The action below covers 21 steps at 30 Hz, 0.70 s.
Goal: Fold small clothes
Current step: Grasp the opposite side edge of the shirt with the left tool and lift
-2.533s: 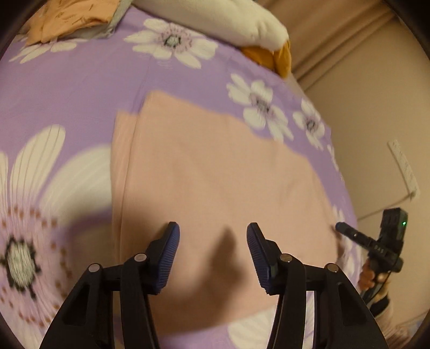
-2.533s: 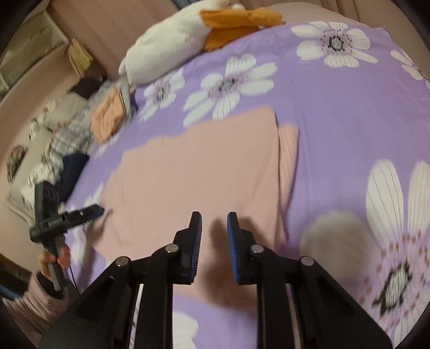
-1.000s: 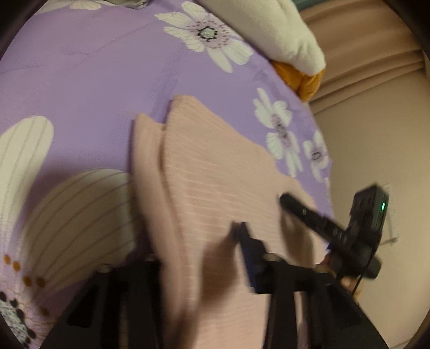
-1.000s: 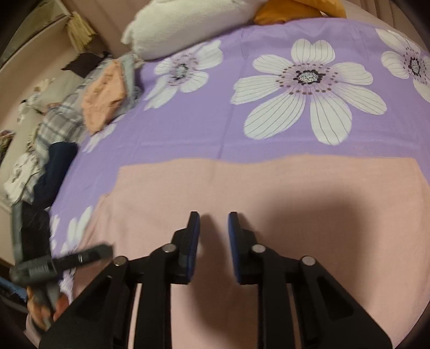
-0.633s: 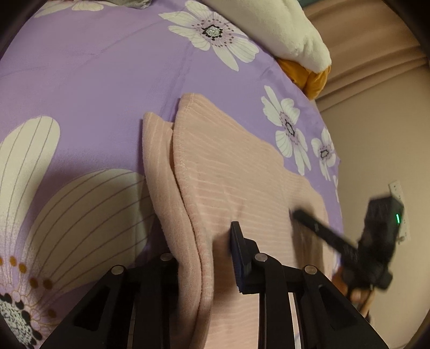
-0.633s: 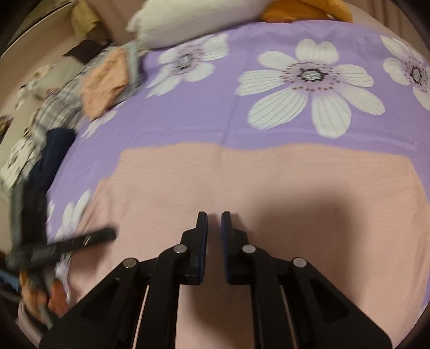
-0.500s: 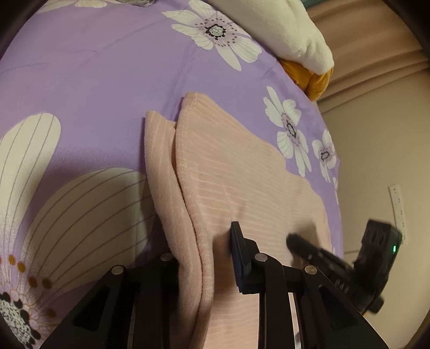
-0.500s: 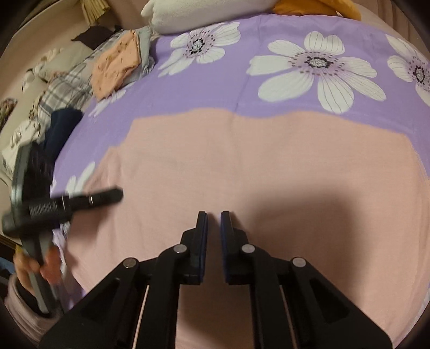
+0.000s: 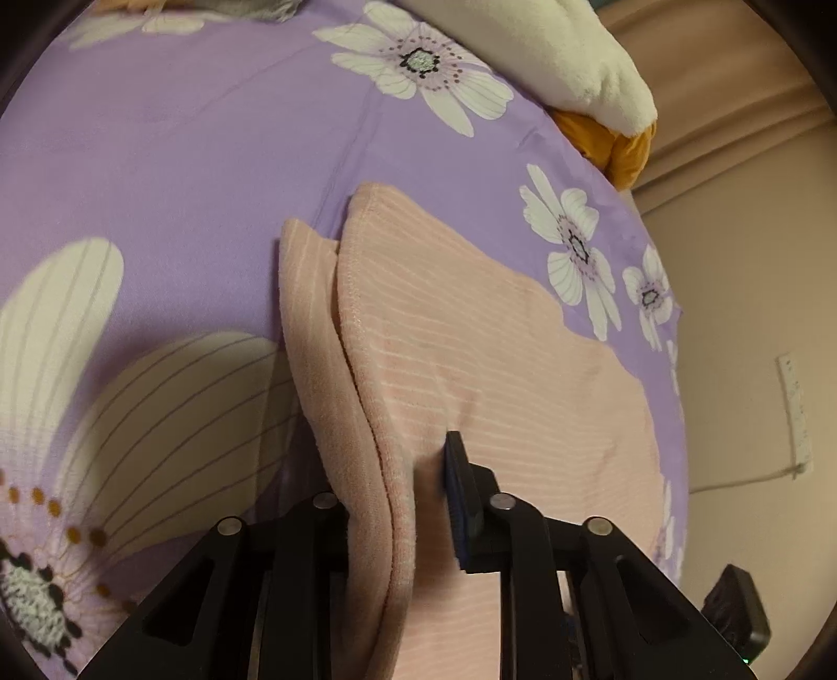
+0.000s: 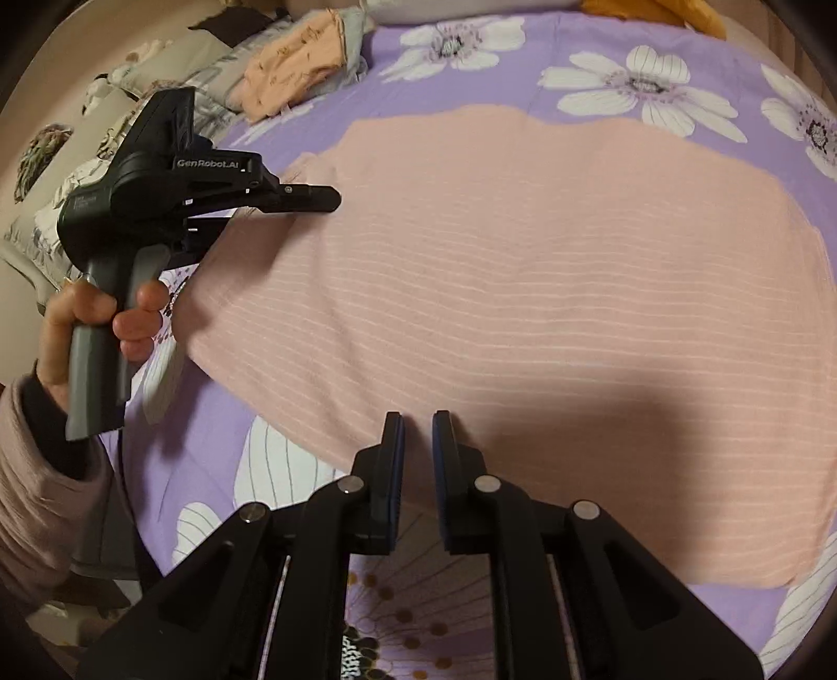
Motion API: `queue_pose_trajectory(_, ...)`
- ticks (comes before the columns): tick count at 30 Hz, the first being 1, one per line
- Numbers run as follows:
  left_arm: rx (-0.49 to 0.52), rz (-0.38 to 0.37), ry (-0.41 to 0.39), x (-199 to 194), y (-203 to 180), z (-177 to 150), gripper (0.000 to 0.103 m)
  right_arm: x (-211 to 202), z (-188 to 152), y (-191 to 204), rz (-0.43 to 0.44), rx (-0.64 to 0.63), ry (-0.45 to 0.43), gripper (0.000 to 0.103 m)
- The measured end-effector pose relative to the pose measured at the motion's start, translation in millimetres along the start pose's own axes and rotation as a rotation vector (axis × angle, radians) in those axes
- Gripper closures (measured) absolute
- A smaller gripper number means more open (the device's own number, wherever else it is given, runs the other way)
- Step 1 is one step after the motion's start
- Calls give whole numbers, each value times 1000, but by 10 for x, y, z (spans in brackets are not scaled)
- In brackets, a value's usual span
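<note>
The left gripper, at lower centre, is closing on the doubled edge of the pink ribbed garment spread on the purple flowered bedspread, likely to lift a fold; the right gripper hovers nearly shut, empty, at its near hem.

the left tongs are seen closing on the doubled edge of a pink striped cloth, which is spread on a purple flowered bedspread. a white plush is parked up top.

Pink striped garment flat on bed, left edge raised.
</note>
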<state>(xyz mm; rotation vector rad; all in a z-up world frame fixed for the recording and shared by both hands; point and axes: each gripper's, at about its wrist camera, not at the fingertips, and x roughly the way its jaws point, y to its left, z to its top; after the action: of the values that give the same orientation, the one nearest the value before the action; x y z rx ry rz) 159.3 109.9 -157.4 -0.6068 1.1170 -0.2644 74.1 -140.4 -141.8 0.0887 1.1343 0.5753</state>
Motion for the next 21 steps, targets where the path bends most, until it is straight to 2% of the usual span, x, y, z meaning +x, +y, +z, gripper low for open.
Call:
queue_pose_trajectory(3, 37, 17, -27, -118, -154, 5, 90, -76, 34, -83, 52, 52, -24, 91)
queue_pose_trajectory(11, 162, 45, -76, -380, -857, 54, 92, -425, 24, -410, 88, 171, -152, 90)
queue_pose_trajectory(21, 349, 136, -45, -69, -1765, -78, 93, -747, -90, -964, 105, 315, -263, 90)
